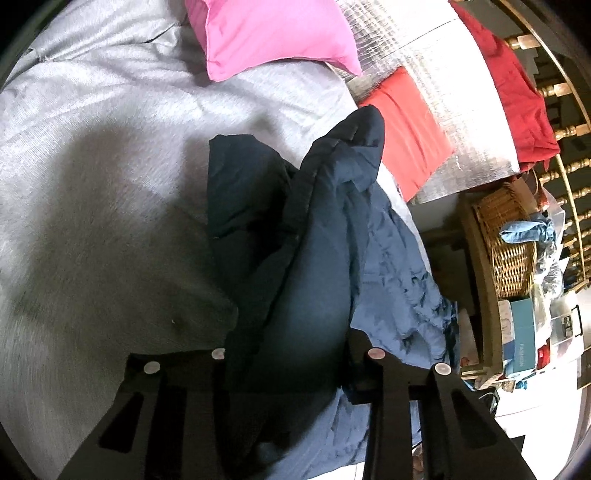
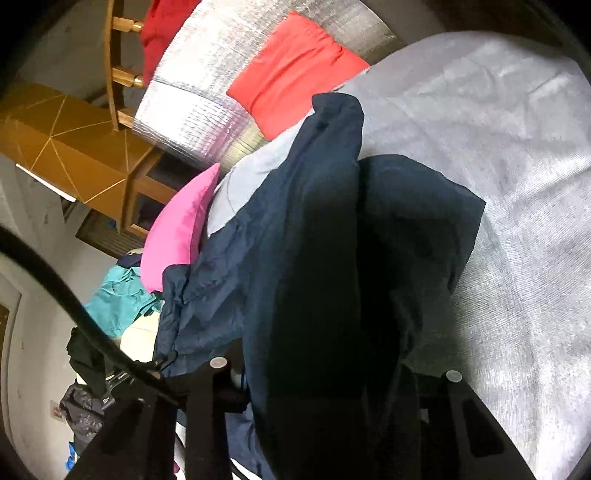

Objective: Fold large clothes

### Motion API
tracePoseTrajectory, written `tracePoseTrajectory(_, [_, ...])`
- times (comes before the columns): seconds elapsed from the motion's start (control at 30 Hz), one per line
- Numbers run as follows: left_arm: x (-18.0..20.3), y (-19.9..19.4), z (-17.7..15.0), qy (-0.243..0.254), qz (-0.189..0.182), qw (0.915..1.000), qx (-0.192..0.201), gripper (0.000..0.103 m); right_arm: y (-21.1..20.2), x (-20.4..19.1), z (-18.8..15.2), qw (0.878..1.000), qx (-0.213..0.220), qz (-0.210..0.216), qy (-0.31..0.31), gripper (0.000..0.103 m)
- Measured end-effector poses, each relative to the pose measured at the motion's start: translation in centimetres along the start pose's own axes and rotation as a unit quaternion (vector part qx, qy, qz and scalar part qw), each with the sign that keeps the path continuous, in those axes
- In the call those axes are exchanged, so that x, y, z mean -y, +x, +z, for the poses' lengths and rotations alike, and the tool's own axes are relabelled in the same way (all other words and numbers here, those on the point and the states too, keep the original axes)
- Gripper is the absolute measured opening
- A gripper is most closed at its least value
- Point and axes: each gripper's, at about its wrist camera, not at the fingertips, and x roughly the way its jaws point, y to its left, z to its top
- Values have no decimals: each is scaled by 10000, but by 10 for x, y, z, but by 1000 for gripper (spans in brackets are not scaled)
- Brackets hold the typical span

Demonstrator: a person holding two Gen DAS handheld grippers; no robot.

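In the left wrist view, a wide stretch of grey bedcover (image 1: 110,155) lies open to the left of the garment, shaded near the middle and bare out to the picture's rim; a pink pillow (image 1: 273,33) sits at its far edge, and further right a red cushion (image 1: 406,129) rests on a silvery quilted mat (image 1: 458,74). The bed's right edge drops off beside a wicker basket (image 1: 509,236) and clutter, so there is little free room on that side. The navy garment (image 1: 306,236) rises from between the fingers of the left gripper (image 1: 295,354), whose jaws are pinched on a thick bunch of its cloth; its long axis runs away from the gripper toward the red cushion, ending in a limp peak. In the right wrist view, floor clutter and a wooden cabinet (image 2: 74,147) crowd the left, while the grey bedcover (image 2: 498,184) spreads bare to the right. The right gripper (image 2: 332,369) is also clamped on a bunched fold of the navy garment (image 2: 295,240), which stretches away from its fingers toward the red cushion (image 2: 291,70) and drapes off the bed's left edge.
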Motion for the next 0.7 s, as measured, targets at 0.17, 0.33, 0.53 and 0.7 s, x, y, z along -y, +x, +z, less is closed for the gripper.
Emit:
tracePoseTrajectory(0.17, [2, -9, -8, 1, -79, 10000, -28, 35, -10, -5, -6, 10000, 2, 4, 9, 42])
tracePoseTrajectory(0.33, [7, -12, -19, -20, -82, 9999, -99, 35, -17, -7, -14, 10000, -21, -6, -9, 42])
tracePoseTrajectory(0.53, [16, -18, -32, 43, -27, 9999, -145, 34, -28, -7, -27, 10000, -56, 16, -4, 42])
tracePoseTrajectory(0.7, [9, -28, -46, 143, 39, 9997, -182, 34, -33, -8, -40, 9999, -117, 76, 22, 42])
